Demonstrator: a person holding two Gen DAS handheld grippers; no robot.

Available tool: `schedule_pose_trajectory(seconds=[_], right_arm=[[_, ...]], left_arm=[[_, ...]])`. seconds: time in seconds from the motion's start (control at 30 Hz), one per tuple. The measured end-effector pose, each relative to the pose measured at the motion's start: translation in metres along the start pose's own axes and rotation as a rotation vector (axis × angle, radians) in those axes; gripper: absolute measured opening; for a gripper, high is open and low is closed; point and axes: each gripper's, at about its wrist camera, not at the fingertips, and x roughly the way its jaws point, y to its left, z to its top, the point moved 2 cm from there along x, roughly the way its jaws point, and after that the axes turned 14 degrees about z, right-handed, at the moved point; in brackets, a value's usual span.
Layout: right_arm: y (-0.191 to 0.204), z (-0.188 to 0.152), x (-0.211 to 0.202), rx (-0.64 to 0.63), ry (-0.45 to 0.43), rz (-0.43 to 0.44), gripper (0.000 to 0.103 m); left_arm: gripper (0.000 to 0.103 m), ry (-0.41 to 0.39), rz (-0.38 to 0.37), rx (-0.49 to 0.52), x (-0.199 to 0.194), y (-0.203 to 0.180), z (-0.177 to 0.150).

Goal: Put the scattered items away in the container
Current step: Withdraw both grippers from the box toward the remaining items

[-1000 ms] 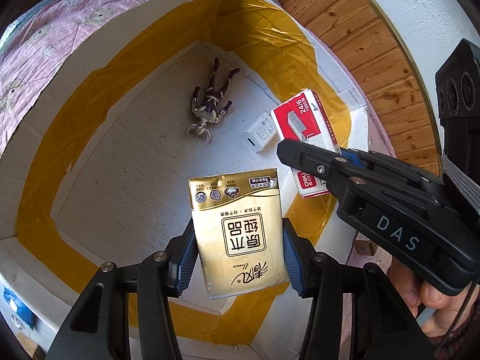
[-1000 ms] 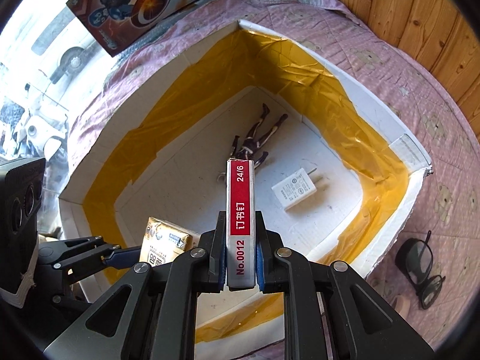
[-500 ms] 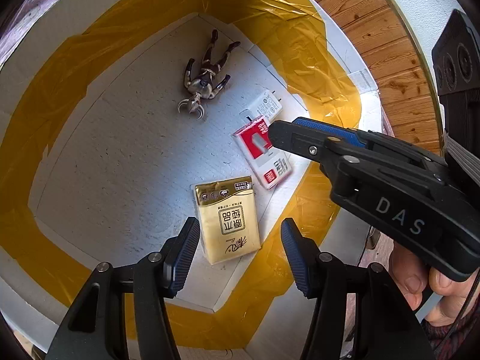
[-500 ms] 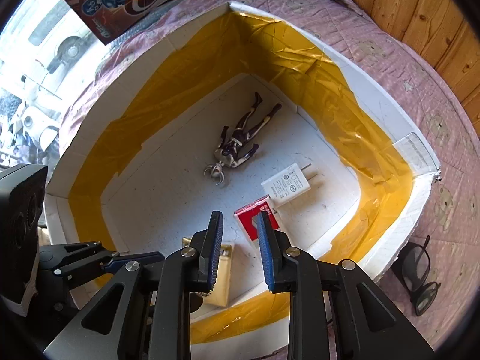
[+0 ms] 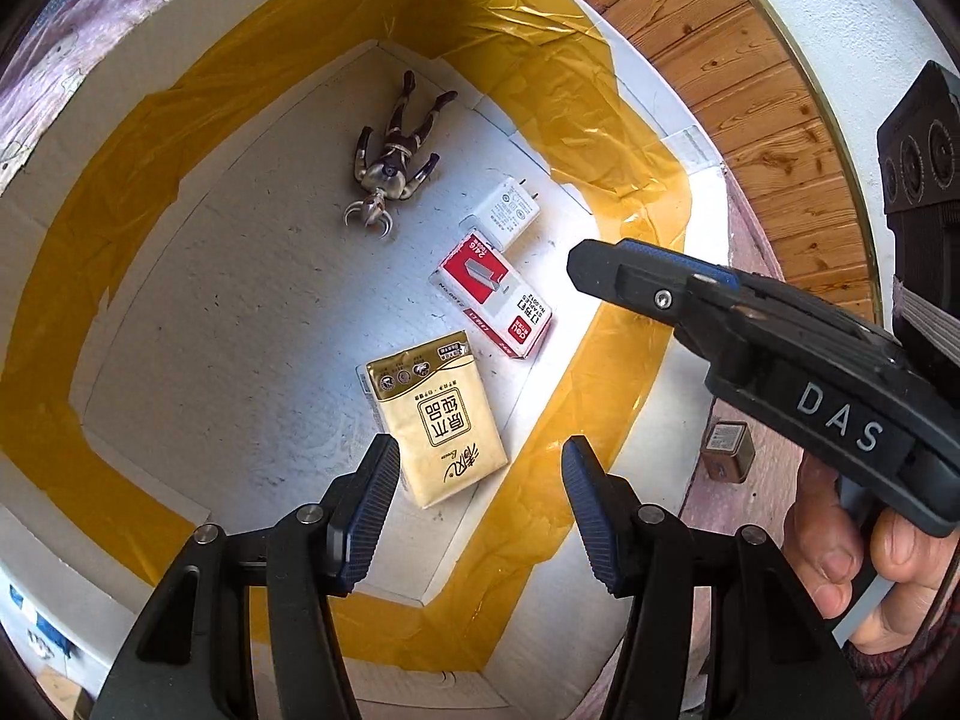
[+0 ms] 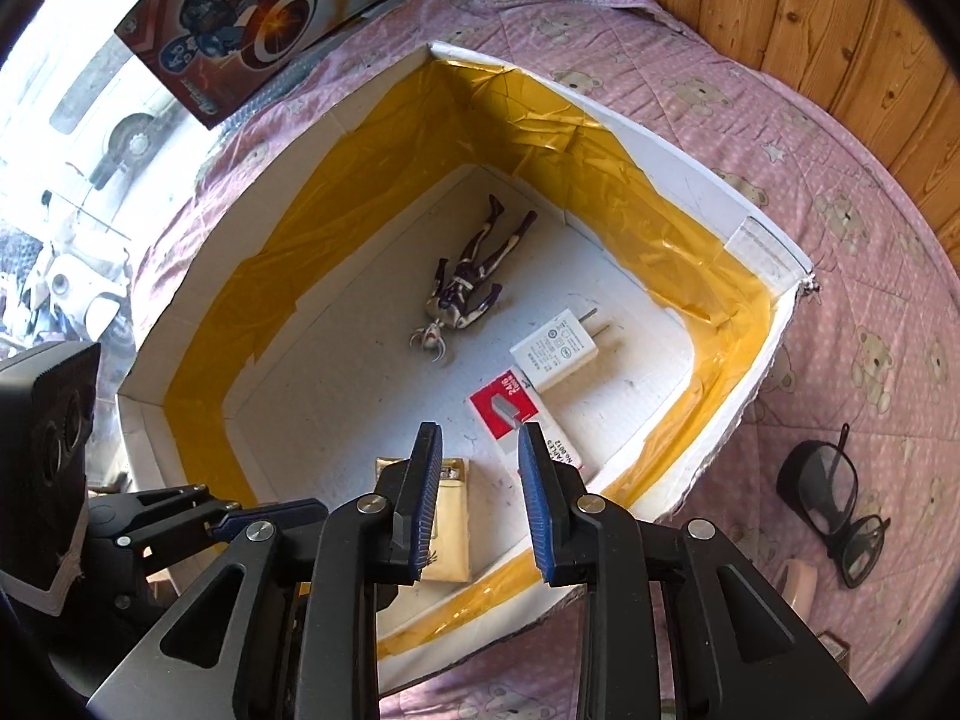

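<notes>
A white box [image 5: 636, 468] [image 6: 774, 324] lined with yellow tape sits on a pink bedspread. On its floor lie a gold tissue pack [image 5: 435, 417] [image 6: 450, 531], a red-and-white staple box [image 5: 492, 294] [image 6: 516, 414], a white charger plug [image 5: 504, 210] [image 6: 558, 351] and a toy figure [image 5: 393, 159] [image 6: 468, 294]. My left gripper [image 5: 480, 504] hangs open above the tissue pack, holding nothing. My right gripper [image 6: 477, 501] is open and empty above the staple box; it also shows in the left wrist view as a black body [image 5: 780, 348].
Black glasses [image 6: 834, 504] and a pinkish object [image 6: 798, 585] lie on the bedspread [image 6: 840, 192] right of the box. A small brown cube [image 5: 729, 450] rests outside the box's near wall. A toy carton [image 6: 264, 12] leans behind it. A wooden wall [image 6: 810, 18] borders the bed.
Both grippers opened and let go: the tissue pack and the staple box dropped onto the box floor. Both grippers have since lifted back a little.
</notes>
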Motion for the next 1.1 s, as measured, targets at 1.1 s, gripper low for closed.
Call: schedule_pose_trajectory(seconds=[1.1], right_arm=[[0.046,-0.062,-0.051,0.024,-0.123,0.006,0.029]], left_arm=[[0.058,-0.171,0.065,0.186,-0.066,-0.024,-0.043]])
